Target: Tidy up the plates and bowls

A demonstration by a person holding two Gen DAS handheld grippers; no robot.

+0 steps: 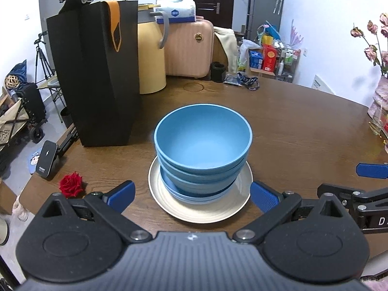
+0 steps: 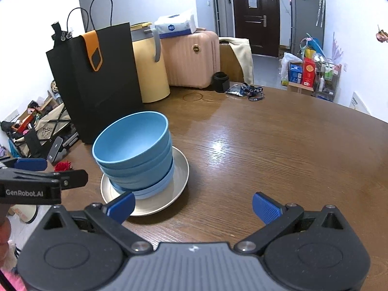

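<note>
Several blue bowls (image 1: 202,150) are nested in a stack on a cream-white plate (image 1: 206,209) in the middle of the brown wooden table (image 1: 303,133). In the right wrist view the same bowl stack (image 2: 133,152) and plate (image 2: 179,169) sit to the left. My left gripper (image 1: 192,195) is open, its blue fingers either side of the plate's near rim, holding nothing. My right gripper (image 2: 192,208) is open and empty, just right of the plate; its left finger overlaps the rim in view.
A tall black paper bag (image 1: 94,72) stands left of the stack, with a yellow jug (image 1: 150,55) and pink suitcase (image 1: 189,48) behind. A red rose (image 1: 71,184) and a phone stand (image 1: 47,158) lie at the left edge. Flowers in a vase (image 1: 378,97) stand far right.
</note>
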